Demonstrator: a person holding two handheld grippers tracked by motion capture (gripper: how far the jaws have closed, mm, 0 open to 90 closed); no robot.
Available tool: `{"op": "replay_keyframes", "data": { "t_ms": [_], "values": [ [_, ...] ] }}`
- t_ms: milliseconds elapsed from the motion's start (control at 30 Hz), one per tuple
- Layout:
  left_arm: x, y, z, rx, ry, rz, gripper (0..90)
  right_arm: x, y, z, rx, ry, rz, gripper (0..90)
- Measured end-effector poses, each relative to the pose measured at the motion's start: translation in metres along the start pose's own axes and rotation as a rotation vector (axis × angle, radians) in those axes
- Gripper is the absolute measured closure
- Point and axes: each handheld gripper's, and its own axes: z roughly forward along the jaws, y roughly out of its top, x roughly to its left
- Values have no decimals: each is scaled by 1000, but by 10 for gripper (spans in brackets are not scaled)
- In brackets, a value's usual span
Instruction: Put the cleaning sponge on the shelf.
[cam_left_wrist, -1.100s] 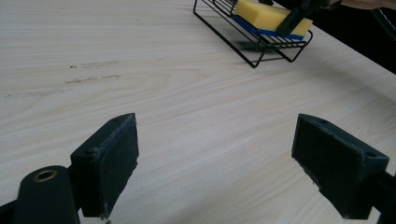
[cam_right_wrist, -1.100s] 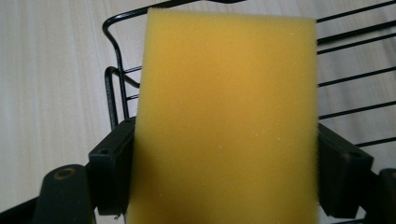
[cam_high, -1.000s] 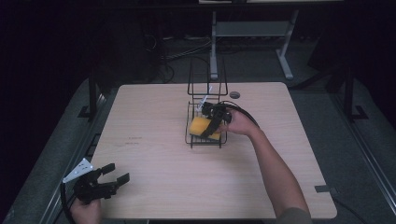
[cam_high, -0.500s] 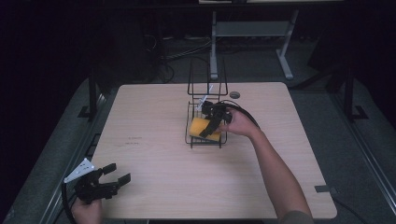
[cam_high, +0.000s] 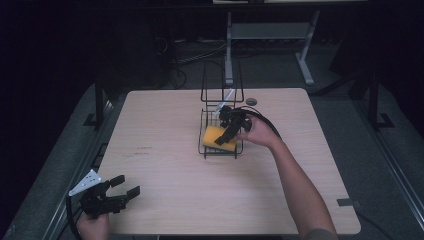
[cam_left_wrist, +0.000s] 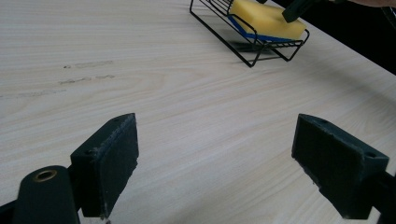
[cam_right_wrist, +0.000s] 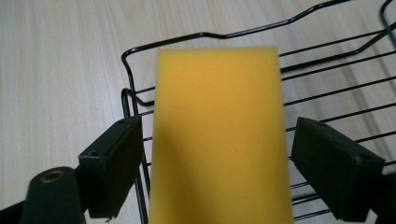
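My right gripper view cuts the yellow sponge (cam_right_wrist: 218, 135) off at its bottom edge; I can't tell whether the jaws touch its sides.

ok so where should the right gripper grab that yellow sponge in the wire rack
Probably across its two long edges, from above. The sponge lies flat in the black wire rack, and the right gripper already straddles it with open jaws, one beside each long edge. The rack's low rim leaves the top free.
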Motion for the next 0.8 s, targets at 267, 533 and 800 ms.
{"op": "replay_keyframes", "data": {
  "t_ms": [267, 533, 800],
  "values": [
    [-1, 0, 1, 4, 1, 3, 140, -3, -9, -5, -28, 8, 40, 166],
    [-1, 1, 0, 1, 0, 2, 140, -4, -13, -8, -61, 1, 43, 166],
    [-2, 1, 1, 0, -3, 6, 140, -4, -22, -11, -82, -11, 71, 167]
  ]
}}
